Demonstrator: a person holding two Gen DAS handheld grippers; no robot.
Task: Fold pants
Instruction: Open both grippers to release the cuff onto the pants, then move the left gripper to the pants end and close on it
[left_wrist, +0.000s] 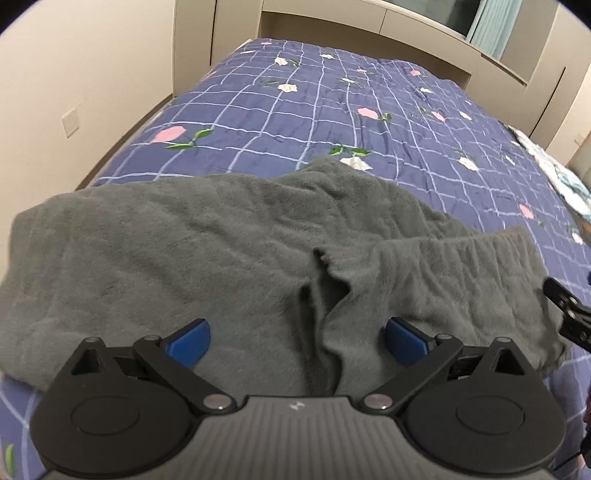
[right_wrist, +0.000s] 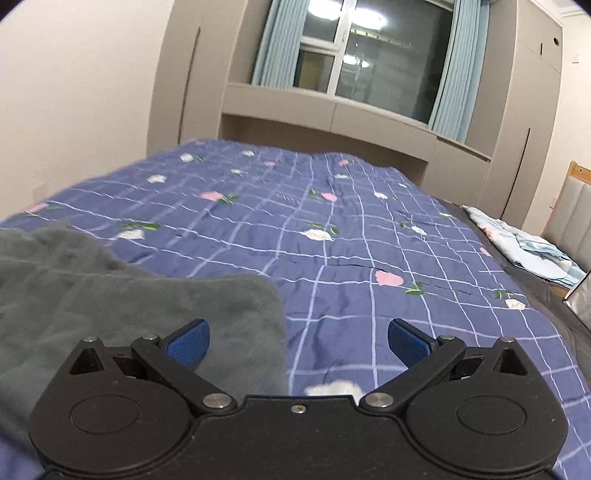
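Note:
Grey fleece pants (left_wrist: 192, 258) lie folded in a heap on the blue checked quilt (left_wrist: 295, 99). Their elastic waistband (left_wrist: 454, 247) is toward the right, and a crumpled fold runs down the middle. My left gripper (left_wrist: 297, 339) hovers over the near part of the pants, open, its blue pads (left_wrist: 190, 341) wide apart with only loose fabric below. In the right wrist view the pants (right_wrist: 110, 291) fill the lower left. My right gripper (right_wrist: 297, 339) is open over their right edge, the left pad (right_wrist: 188, 341) above fleece, the right pad above quilt (right_wrist: 369, 240).
The bed runs to a beige headboard shelf (right_wrist: 325, 110) under a curtained window (right_wrist: 369, 55). A light blue folded cloth (right_wrist: 524, 247) lies at the bed's right edge. A wall (left_wrist: 55, 92) runs close along the left side. Part of the other gripper (left_wrist: 569, 314) shows at the right.

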